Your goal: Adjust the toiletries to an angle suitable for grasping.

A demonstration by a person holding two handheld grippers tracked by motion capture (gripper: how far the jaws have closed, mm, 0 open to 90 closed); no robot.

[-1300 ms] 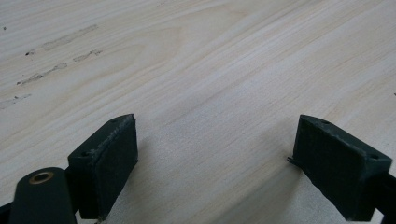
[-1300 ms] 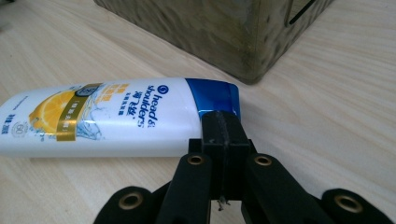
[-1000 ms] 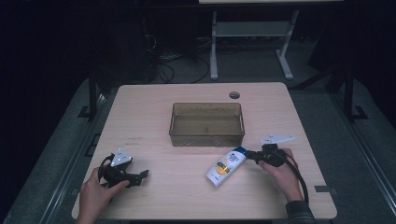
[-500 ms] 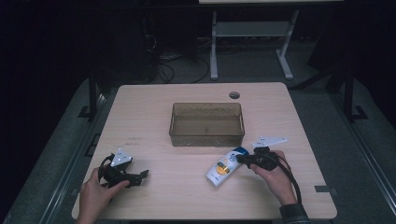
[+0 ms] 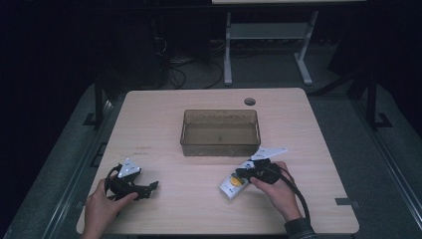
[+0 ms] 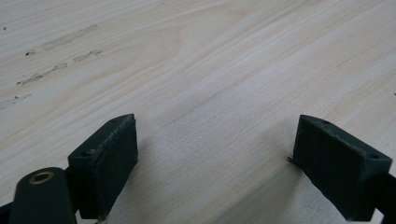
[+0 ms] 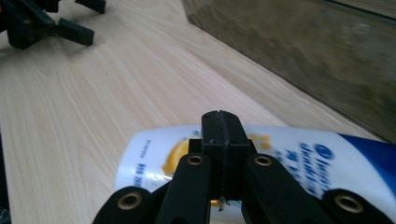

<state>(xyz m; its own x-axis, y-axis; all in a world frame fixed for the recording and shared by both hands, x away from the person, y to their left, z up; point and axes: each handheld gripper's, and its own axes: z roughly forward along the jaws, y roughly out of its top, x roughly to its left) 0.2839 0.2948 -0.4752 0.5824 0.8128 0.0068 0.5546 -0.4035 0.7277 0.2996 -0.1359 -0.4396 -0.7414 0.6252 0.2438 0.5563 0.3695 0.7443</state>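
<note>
A white shampoo bottle [image 5: 232, 185] with a blue cap end and an orange mark lies flat on the wooden table [image 5: 308, 149], just in front of the translucent brown bin [image 5: 220, 132]. My right gripper [image 5: 240, 173] is over the bottle's middle, jaws pressed together with nothing between them. In the right gripper view the shut tips [image 7: 221, 122] sit above the bottle [image 7: 299, 154]; whether they touch it I cannot tell. My left gripper [image 5: 149, 189] rests at the front left of the table, open, with bare wood between its pads [image 6: 108, 158].
The bin's wall [image 7: 303, 51] rises close on the right in the right gripper view, and the left gripper [image 7: 44, 23] shows far off at top left. A round cable port [image 5: 249, 101] sits near the table's far edge. Desk legs stand on the floor behind.
The right hand has carried its shut gripper leftward, from beside the bottle's cap end to over the bottle's middle. The bottle and the left gripper have stayed put.
</note>
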